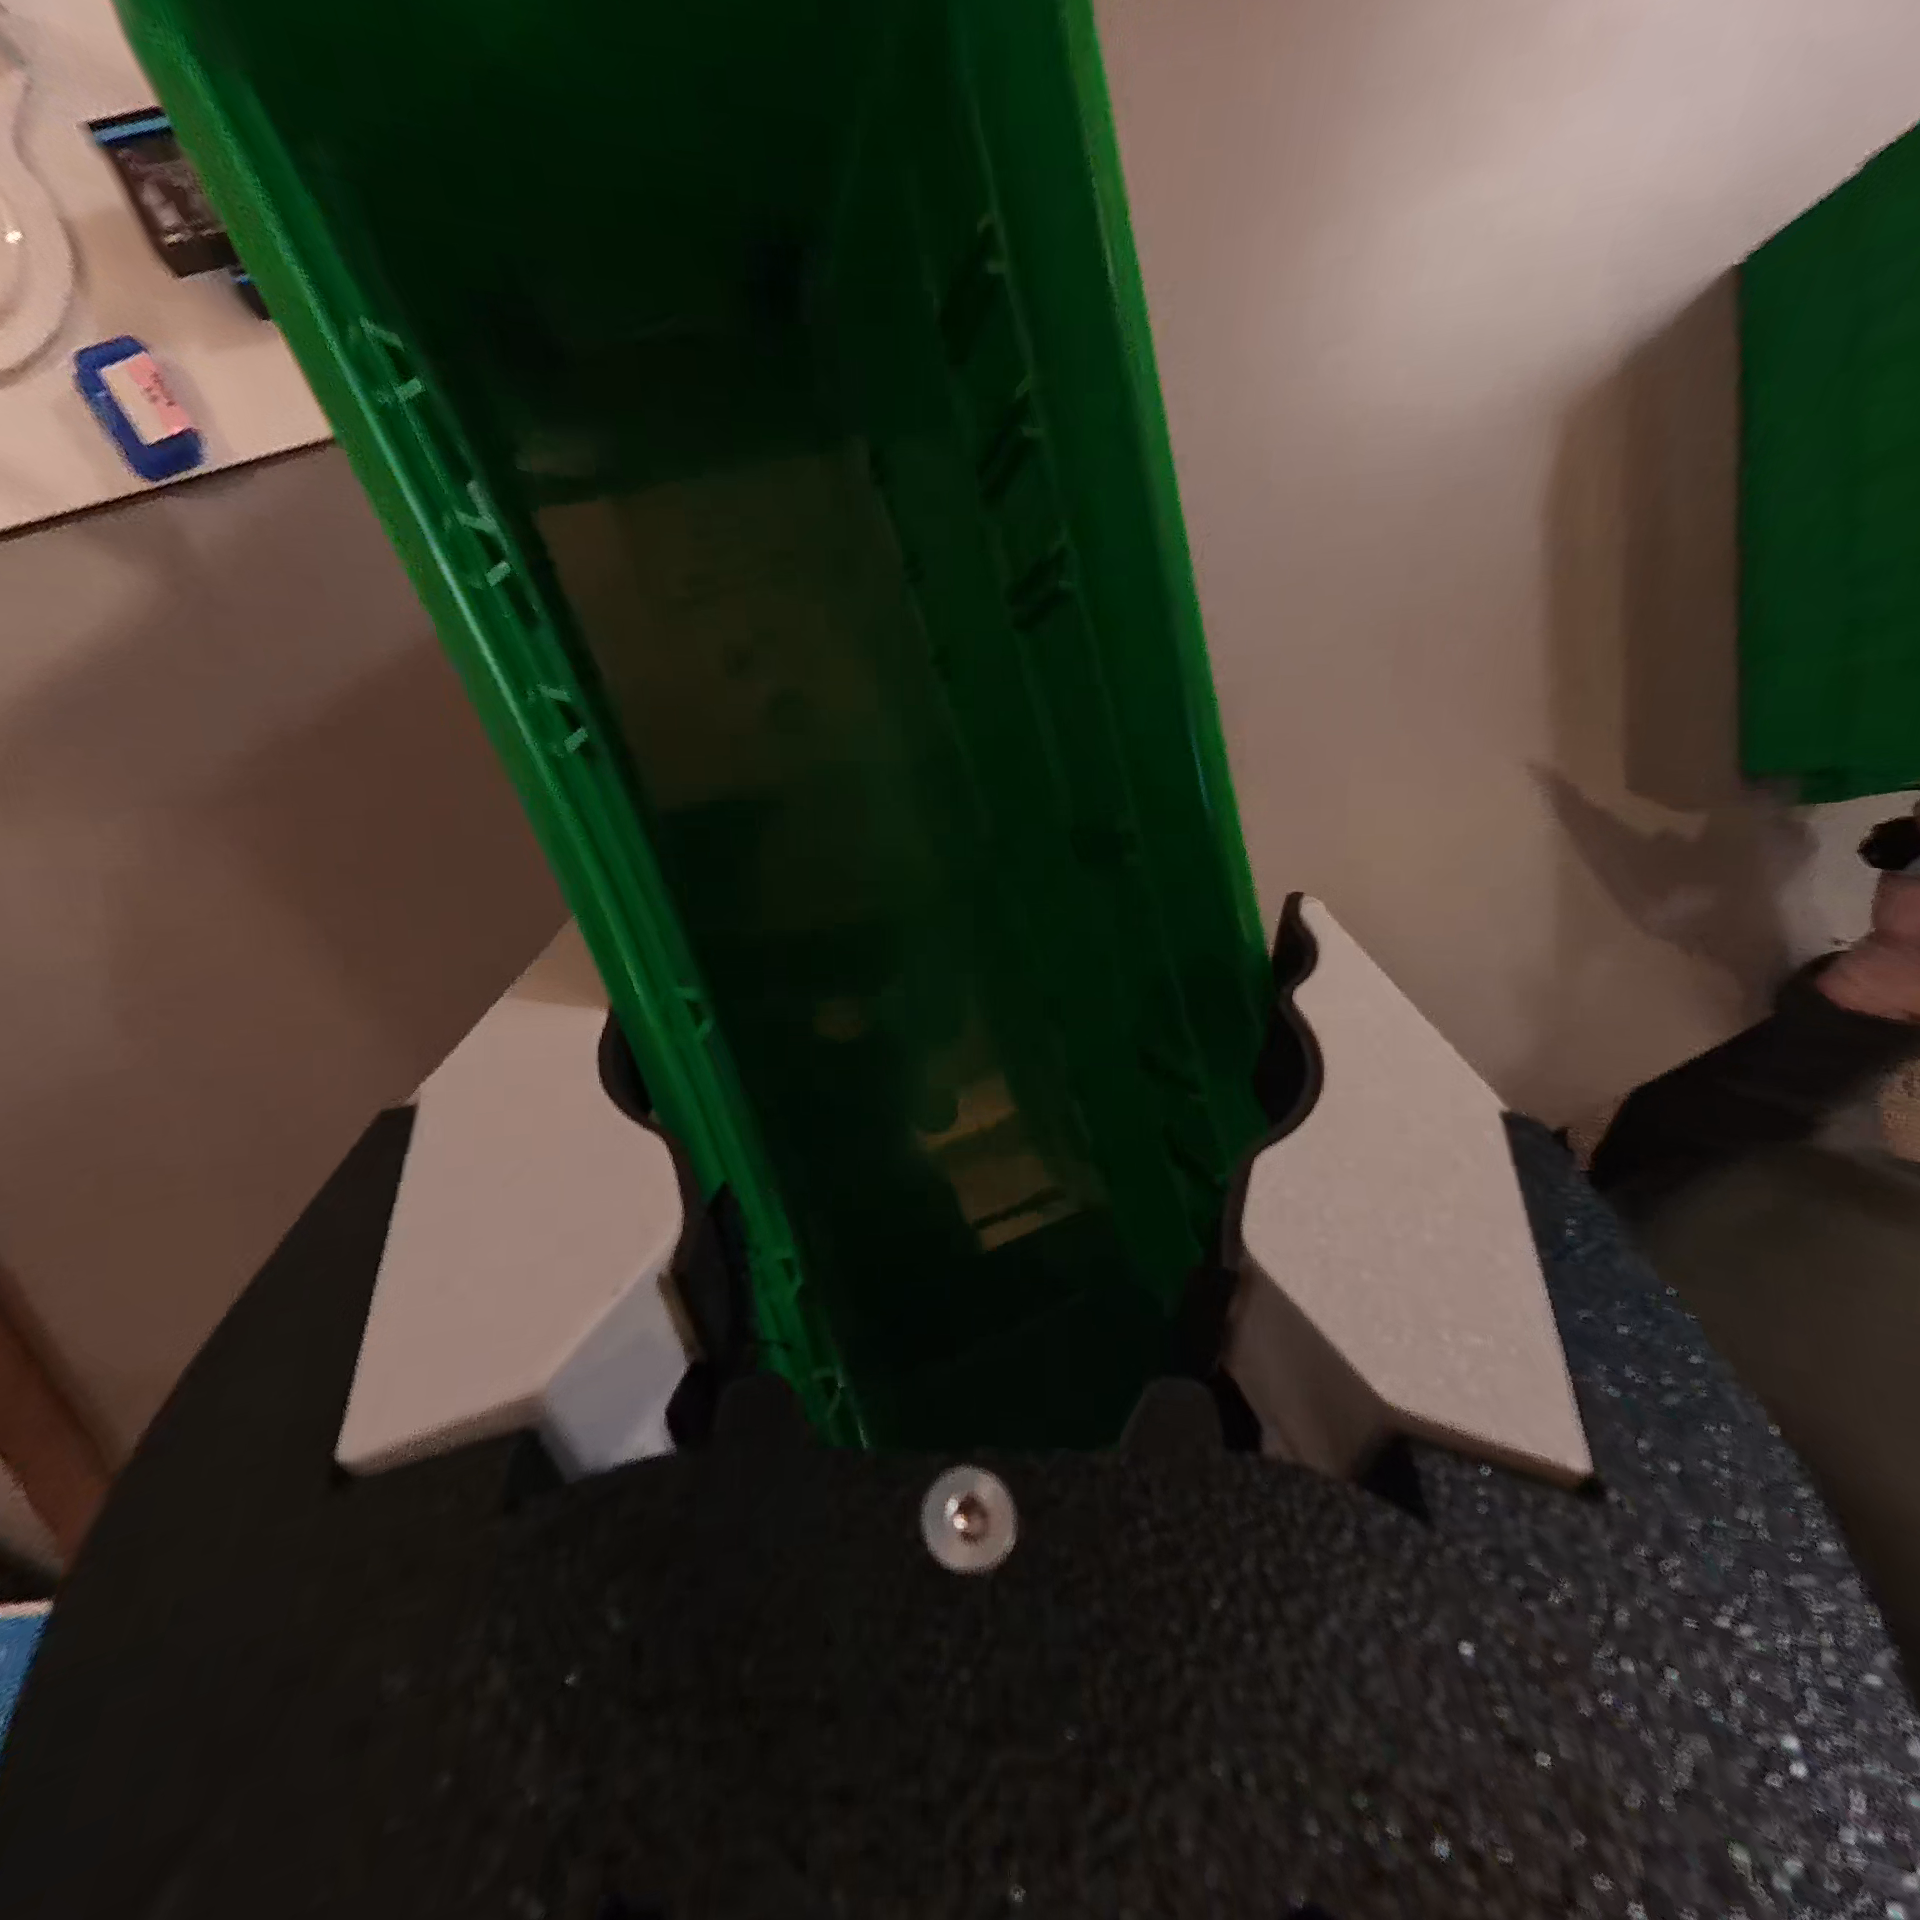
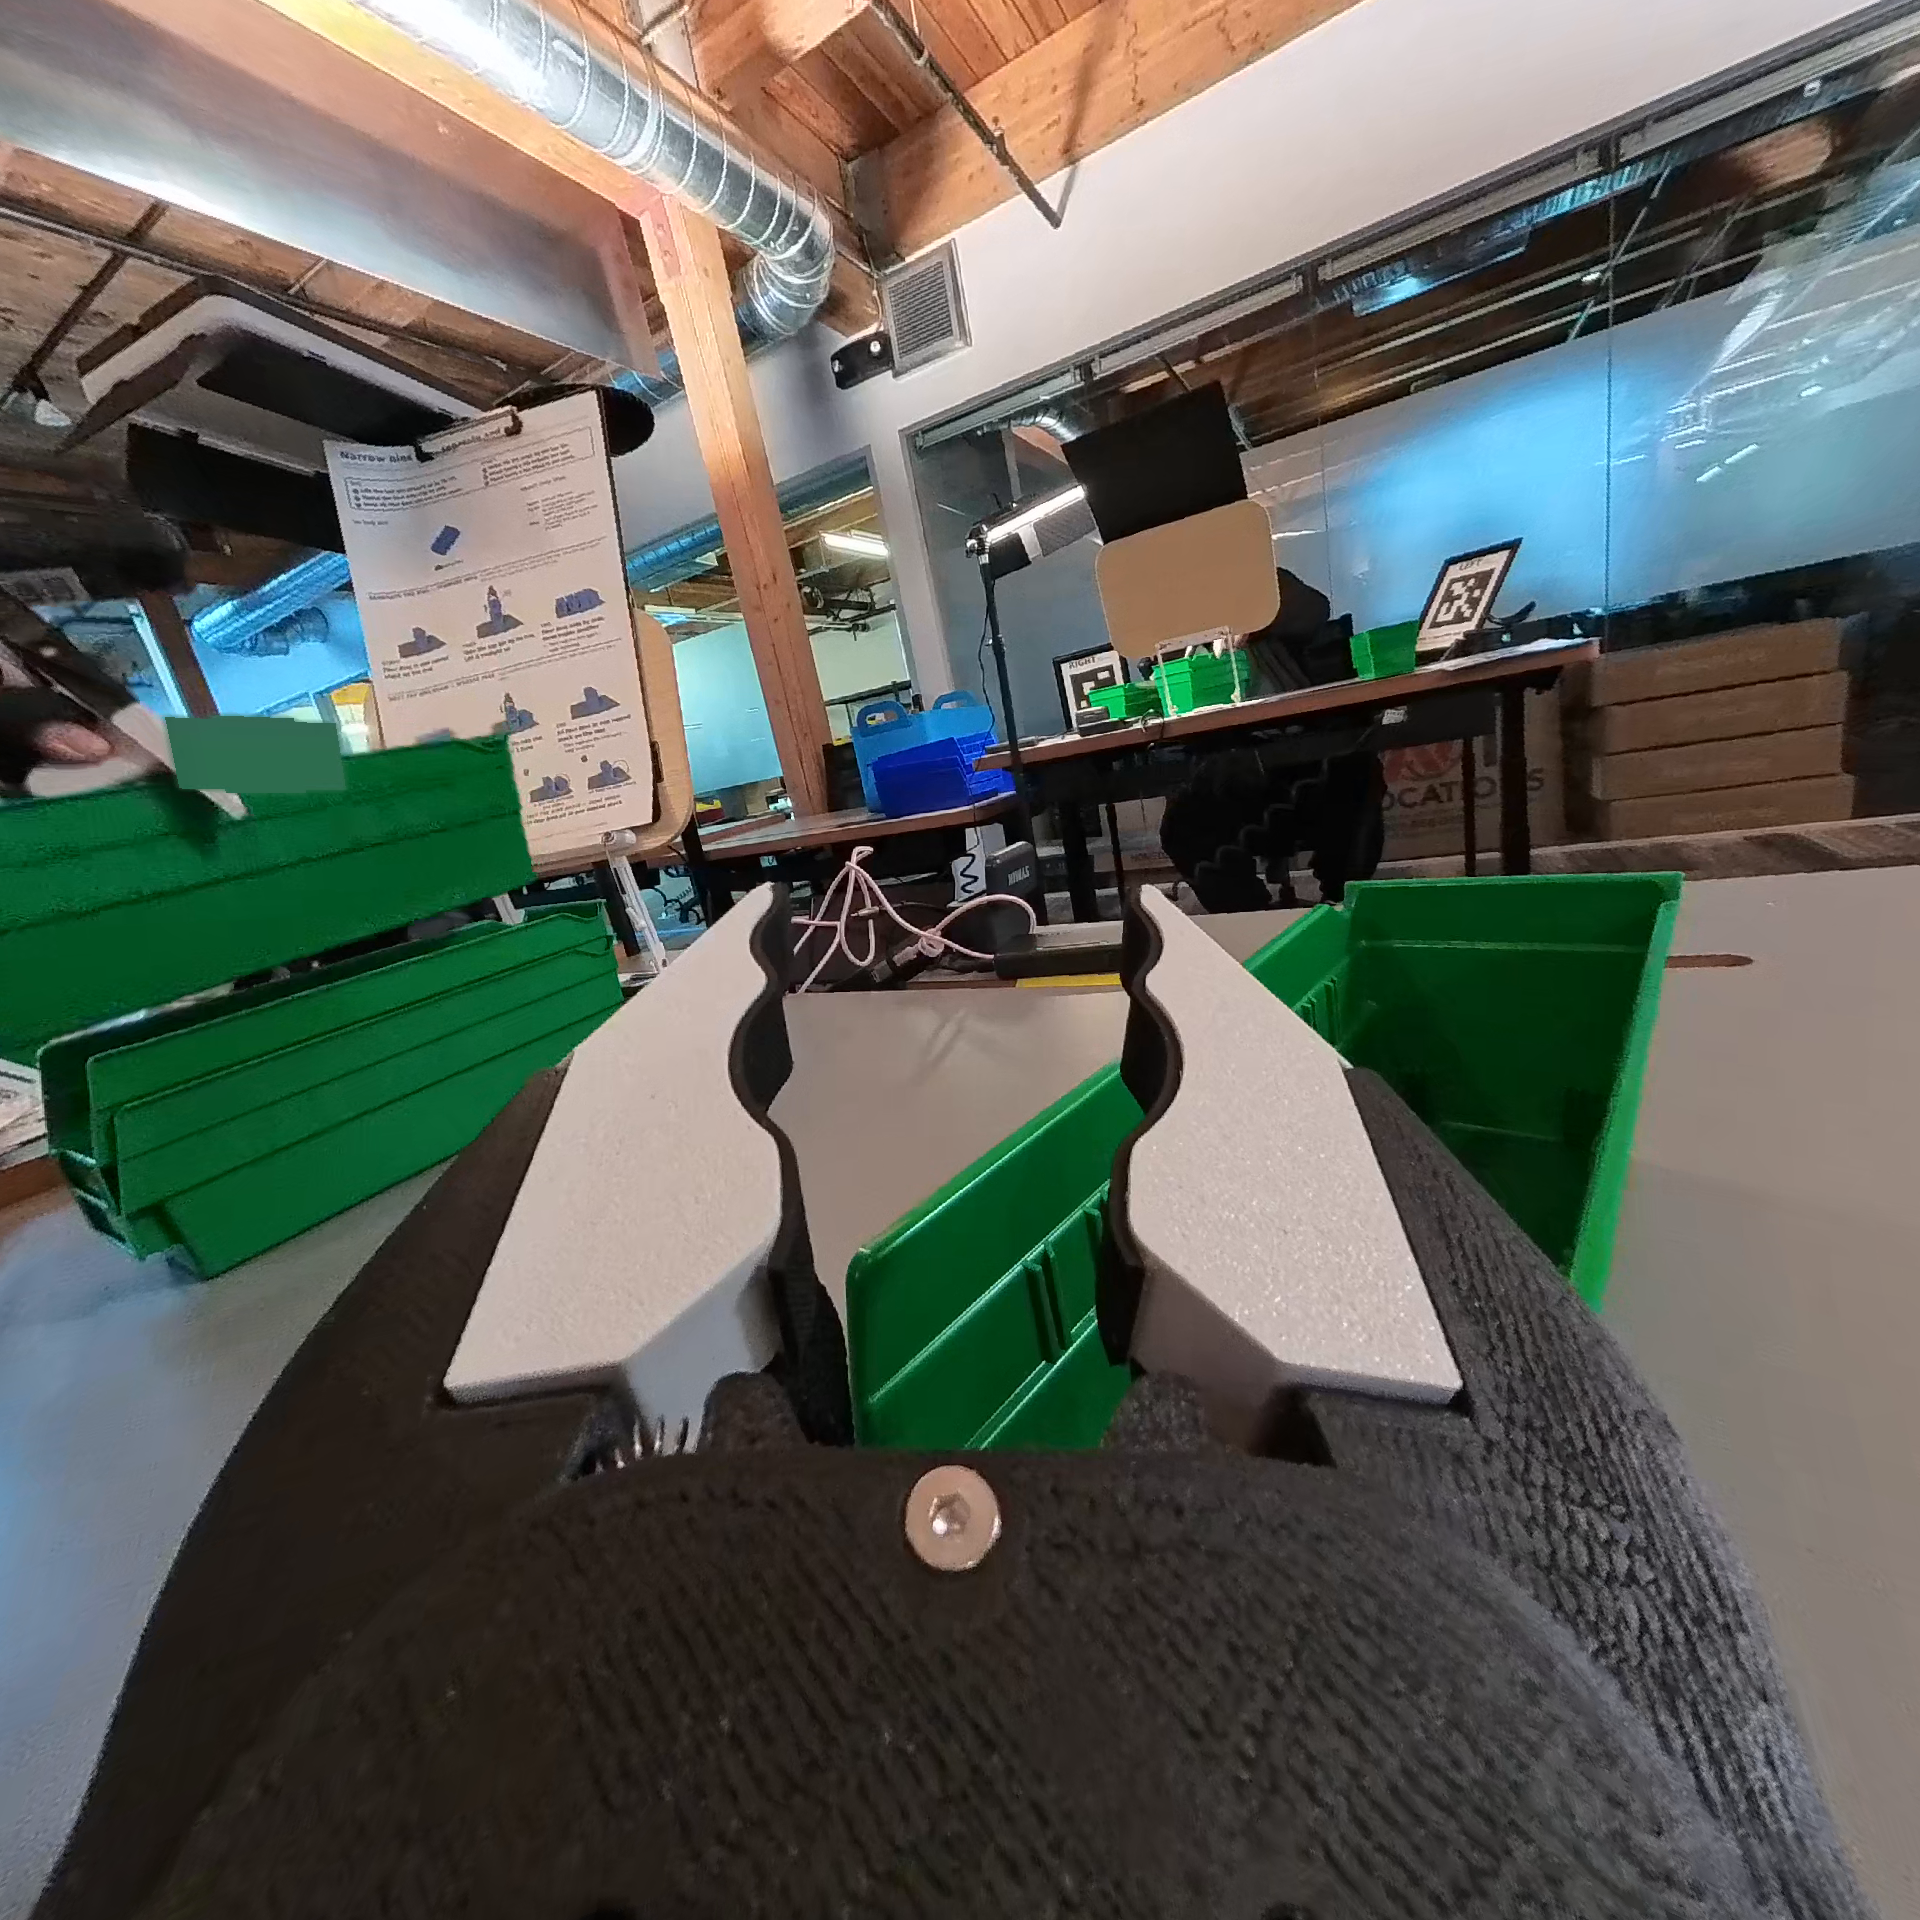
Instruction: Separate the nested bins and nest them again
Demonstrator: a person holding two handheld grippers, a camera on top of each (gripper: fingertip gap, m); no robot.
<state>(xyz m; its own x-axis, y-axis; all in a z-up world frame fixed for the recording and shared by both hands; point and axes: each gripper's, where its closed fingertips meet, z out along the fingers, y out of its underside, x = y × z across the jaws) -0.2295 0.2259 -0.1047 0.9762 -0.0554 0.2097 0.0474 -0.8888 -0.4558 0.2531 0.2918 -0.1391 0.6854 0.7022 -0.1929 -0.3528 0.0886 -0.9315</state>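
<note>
Bins, all green: the left gripper [image 1: 940, 1049] pinches a long bin [image 1: 727, 623] between both fingers, and it runs away toward twelve o'clock in the left wrist view. In the right wrist view that lifted bin [image 2: 260, 842] hangs at nine o'clock above a nested stack [image 2: 332, 1081] on the grey table [image 2: 1766, 1247]. The right gripper [image 2: 951, 1008] is spread, with one separate bin [image 2: 1475, 1049] at three o'clock, its near wall between the fingers.

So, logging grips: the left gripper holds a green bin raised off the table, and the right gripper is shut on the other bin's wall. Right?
Not quite. The right wrist view shows the right gripper open, one finger over the lone bin. The left gripper does hold the raised green bin.
</note>
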